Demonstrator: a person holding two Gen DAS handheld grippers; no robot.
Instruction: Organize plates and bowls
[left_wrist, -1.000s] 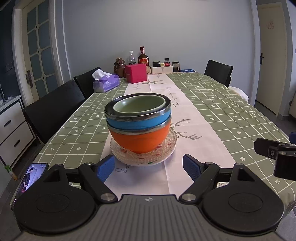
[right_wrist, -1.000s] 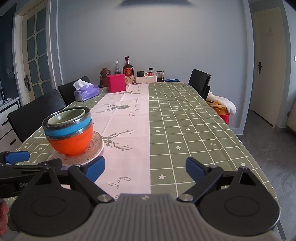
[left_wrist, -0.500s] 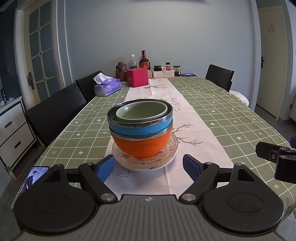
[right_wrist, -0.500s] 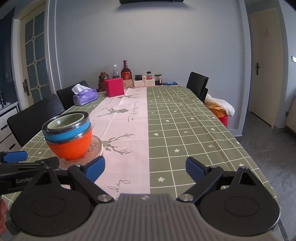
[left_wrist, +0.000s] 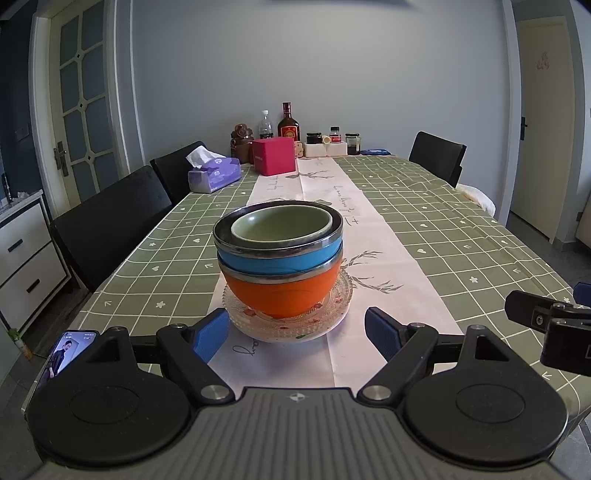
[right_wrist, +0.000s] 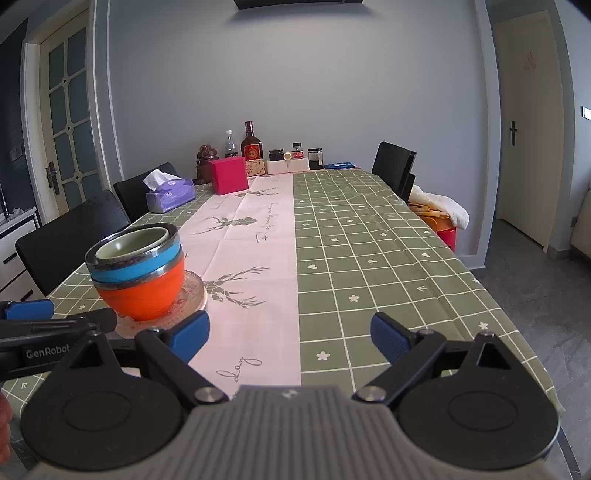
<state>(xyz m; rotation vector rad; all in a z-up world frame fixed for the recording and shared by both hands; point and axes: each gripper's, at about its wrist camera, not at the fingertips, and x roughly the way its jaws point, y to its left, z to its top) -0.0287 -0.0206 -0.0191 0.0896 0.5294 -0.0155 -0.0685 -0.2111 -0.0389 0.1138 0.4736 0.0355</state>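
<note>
Three bowls are nested on a clear glass plate (left_wrist: 341, 304) on the pale table runner: an orange bowl (left_wrist: 282, 295) at the bottom, a blue bowl (left_wrist: 277, 260) in it, a green bowl (left_wrist: 282, 223) on top. My left gripper (left_wrist: 297, 336) is open just in front of the plate, touching nothing. The same stack shows in the right wrist view, orange bowl (right_wrist: 142, 291) on the glass plate (right_wrist: 194, 291). My right gripper (right_wrist: 290, 338) is open and empty, over the tablecloth to the right of the stack.
A long table with a green checked cloth (left_wrist: 461, 240) runs away from me. A pink box (left_wrist: 274, 155), a tissue box (left_wrist: 213, 176), bottles and jars stand at the far end. Black chairs (left_wrist: 110, 218) line the left side. A phone (left_wrist: 61, 354) lies at the near left corner.
Both grippers have pulled back and risen a little, so the views tilt up and show more wall. The bowl stack and plate have not moved.
</note>
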